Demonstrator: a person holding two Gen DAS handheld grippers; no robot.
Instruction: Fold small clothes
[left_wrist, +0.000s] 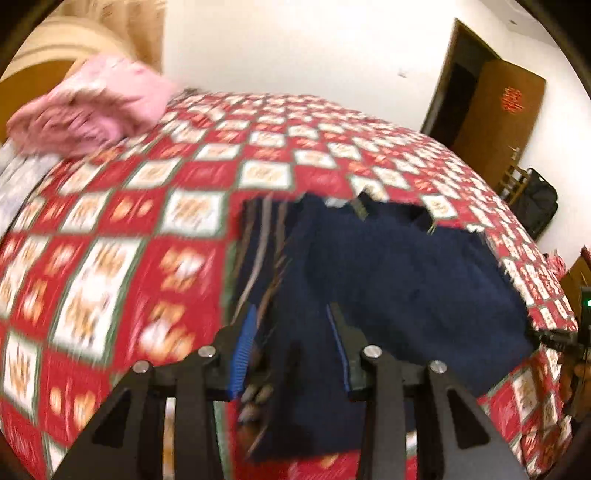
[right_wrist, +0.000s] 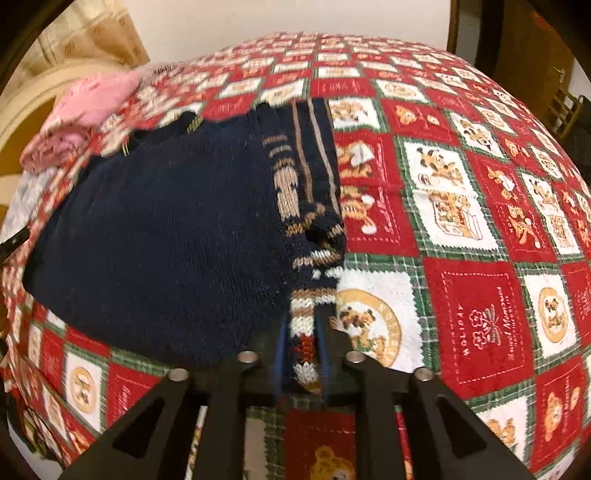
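Your right gripper (right_wrist: 301, 354) pinches the navy sweater's (right_wrist: 166, 236) patterned hem at lower centre; body runs upper left. Left gripper (left_wrist: 291, 350) jaws wide, sweater fabric between them, grip unclear

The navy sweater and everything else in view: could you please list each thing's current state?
navy sweater: spread on the bedspread, patterned sleeve folded over its body
left hand-held gripper: open, sweater edge between its fingers
right hand-held gripper: shut on the patterned cuff
pink garment: folded, near the headboard
door: open
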